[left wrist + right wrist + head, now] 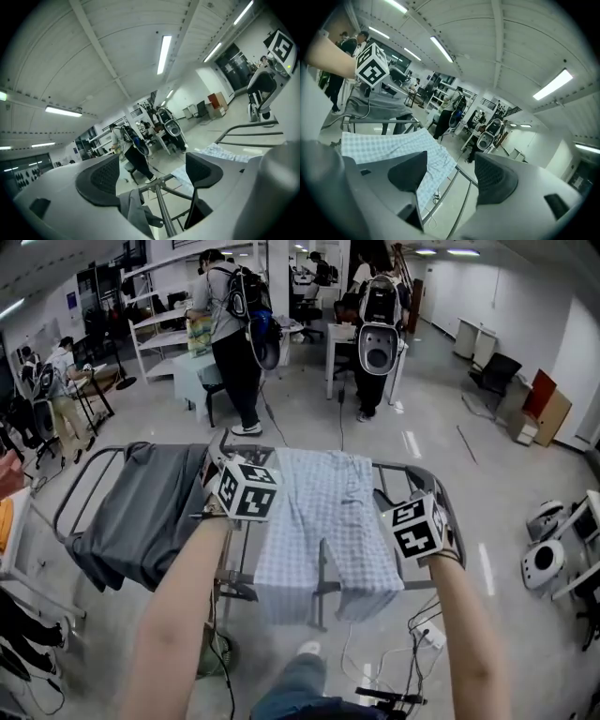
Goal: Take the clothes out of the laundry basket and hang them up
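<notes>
A metal drying rack [84,486] stands in front of me. A grey garment [150,507] is draped over its left part, and a light blue checked garment [323,521] hangs over its middle. My left gripper [234,474] hovers above the rack between the two garments. In the left gripper view it [152,168] is open and empty, with the grey garment [133,211] and a rack bar [161,206] below it. My right gripper [417,521] is raised at the checked garment's right edge. It [452,173] is open too, with nothing held and the checked garment [393,145] beneath. No laundry basket is in view.
Cables and a power strip [427,634] lie on the floor under the rack. White machines [548,559] stand at the right. Beyond the rack are a person with a backpack [230,334], another figure [375,334], desks and shelves. More people are at the far left [56,390].
</notes>
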The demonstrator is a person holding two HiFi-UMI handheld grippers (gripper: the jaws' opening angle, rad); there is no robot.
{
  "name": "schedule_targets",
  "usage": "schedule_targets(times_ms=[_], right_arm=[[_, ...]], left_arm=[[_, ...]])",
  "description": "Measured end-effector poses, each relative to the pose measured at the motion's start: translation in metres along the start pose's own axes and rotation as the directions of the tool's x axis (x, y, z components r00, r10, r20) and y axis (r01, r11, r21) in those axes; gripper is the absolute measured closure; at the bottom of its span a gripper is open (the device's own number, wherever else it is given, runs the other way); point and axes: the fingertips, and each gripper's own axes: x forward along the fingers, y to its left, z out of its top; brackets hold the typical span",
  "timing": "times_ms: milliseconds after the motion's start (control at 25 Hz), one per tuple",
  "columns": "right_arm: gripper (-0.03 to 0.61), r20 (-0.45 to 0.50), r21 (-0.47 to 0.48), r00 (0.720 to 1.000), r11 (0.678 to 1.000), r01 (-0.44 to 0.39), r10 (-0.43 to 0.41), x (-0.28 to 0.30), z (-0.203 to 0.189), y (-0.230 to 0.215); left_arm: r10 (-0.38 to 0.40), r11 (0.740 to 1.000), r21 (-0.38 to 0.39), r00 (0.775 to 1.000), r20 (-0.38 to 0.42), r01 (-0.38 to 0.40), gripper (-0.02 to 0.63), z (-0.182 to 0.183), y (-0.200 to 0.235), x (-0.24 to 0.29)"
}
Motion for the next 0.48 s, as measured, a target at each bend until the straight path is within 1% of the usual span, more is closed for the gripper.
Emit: schedule_targets(times_ms=[80, 240, 480], right_arm=[[0.279, 0.026, 0.017, 1.0, 1.0, 0.015, -0.015, -0.022, 0.005, 0.001], [0.282, 0.09, -0.013, 0.995, 0.999, 0.042, -0.04, -0.064, 0.016, 0.008], [0.281, 0.173, 0.03, 0.984, 0.999, 0.037, -0.042, -0.118, 0.019, 0.045]], left_arm=[[0.005, 1.0, -0.001, 1.0, 0.026, -0.005, 0.179, 0.006, 0.005, -0.024], [0.015, 1.0, 0.001, 0.998, 0.056, -0.015, 0.179, 0.016, 0.013, -0.071], [0.03, 1.0, -0.007, 0.992, 0.12, -0.029, 0.179, 0.006, 0.014, -0.138]])
